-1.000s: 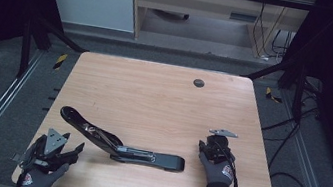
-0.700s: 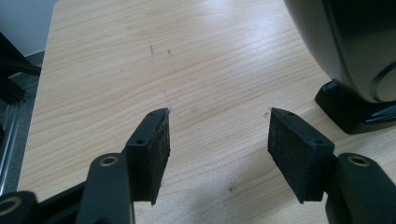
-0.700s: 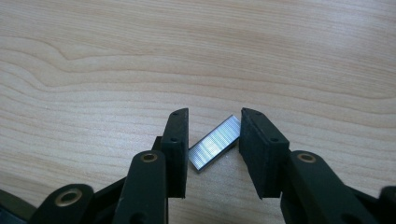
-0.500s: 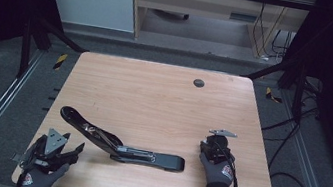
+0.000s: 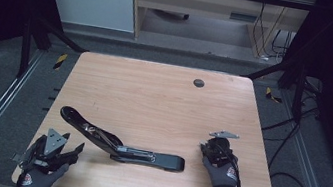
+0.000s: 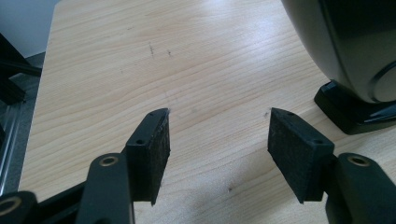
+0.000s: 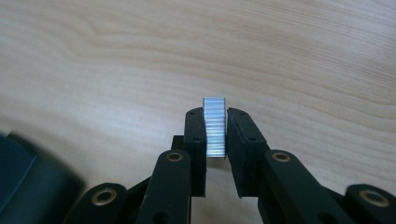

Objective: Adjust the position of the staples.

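Note:
A black stapler [image 5: 144, 157] lies swung open near the table's front edge, its upper arm [image 5: 88, 129] reaching up to the left. My left gripper [image 5: 73, 152] rests at the front left corner, just left of that arm. Its jaws are open with bare wood between the pads [image 6: 217, 135], and the stapler's glossy end [image 6: 345, 46] looms to their right. My right gripper [image 5: 212, 145] sits to the right of the stapler's base. Its jaws have just been closing, and the pads now press on a short silver strip of staples [image 7: 214, 112] standing upright between them.
The wooden table [image 5: 154, 96] has a round dark cable hole [image 5: 198, 83] near its far edge. A blurred dark part of the stapler [image 7: 32, 182] shows at the lower left of the right gripper view. Metal frame rails run along both sides of the table.

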